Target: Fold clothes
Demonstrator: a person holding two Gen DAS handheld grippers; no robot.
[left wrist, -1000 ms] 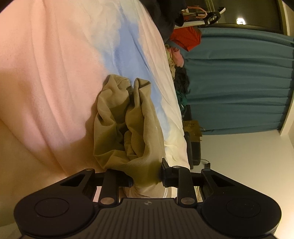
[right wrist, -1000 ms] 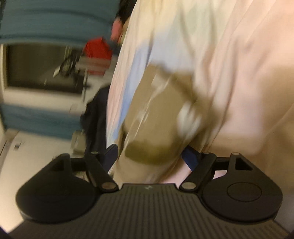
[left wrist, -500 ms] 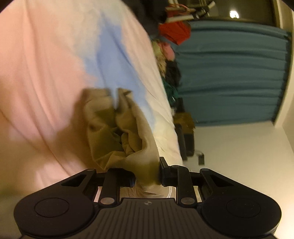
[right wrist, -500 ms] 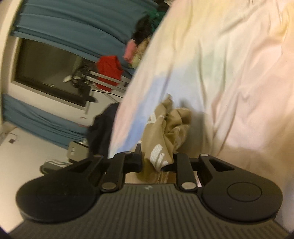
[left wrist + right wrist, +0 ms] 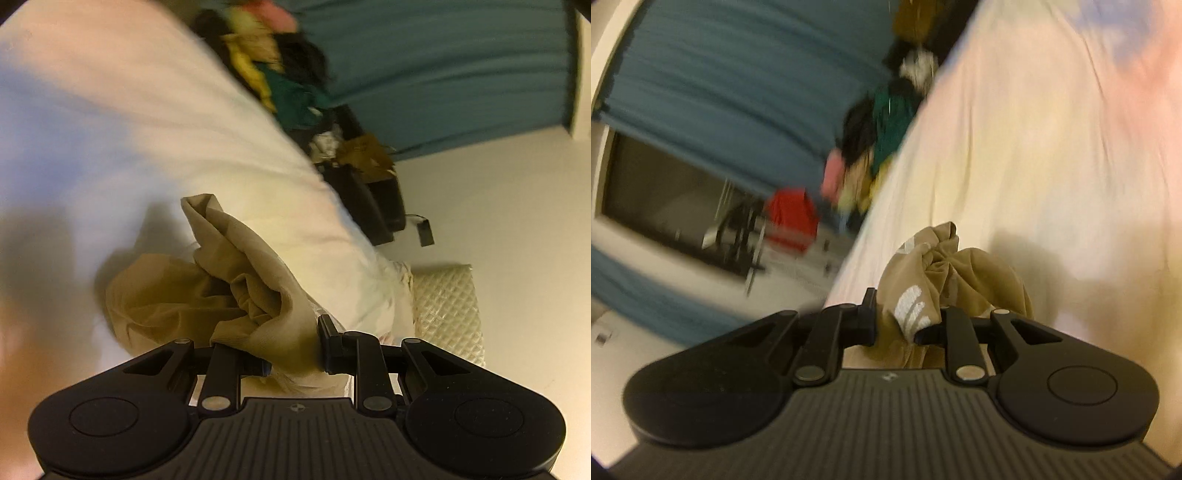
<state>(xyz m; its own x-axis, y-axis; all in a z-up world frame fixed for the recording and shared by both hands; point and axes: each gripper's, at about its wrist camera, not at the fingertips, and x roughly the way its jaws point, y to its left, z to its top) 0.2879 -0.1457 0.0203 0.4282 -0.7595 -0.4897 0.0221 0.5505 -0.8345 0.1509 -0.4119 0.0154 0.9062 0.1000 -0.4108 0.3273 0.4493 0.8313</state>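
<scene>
A tan garment (image 5: 192, 302) hangs bunched over the pale pastel bedspread (image 5: 122, 122). My left gripper (image 5: 293, 345) is shut on a thick fold of it, and the cloth trails away to the left. In the right wrist view the same tan garment (image 5: 982, 273), with white stripes printed on it, is pinched in my right gripper (image 5: 897, 325), which is shut on it. Both views are tilted and blurred. The part of the cloth below each gripper is hidden.
A pile of mixed clothes (image 5: 273, 70) lies at the bed's far edge before teal curtains (image 5: 461, 66). A dark case (image 5: 369, 199) and a quilted white cushion (image 5: 447, 306) sit beside the bed. A red object (image 5: 792, 218) and a rack stand by a window.
My right gripper went from open around the tan garment to shut on it. Both grippers rose with the cloth, and the views swung toward the bed's edge and the curtains.
</scene>
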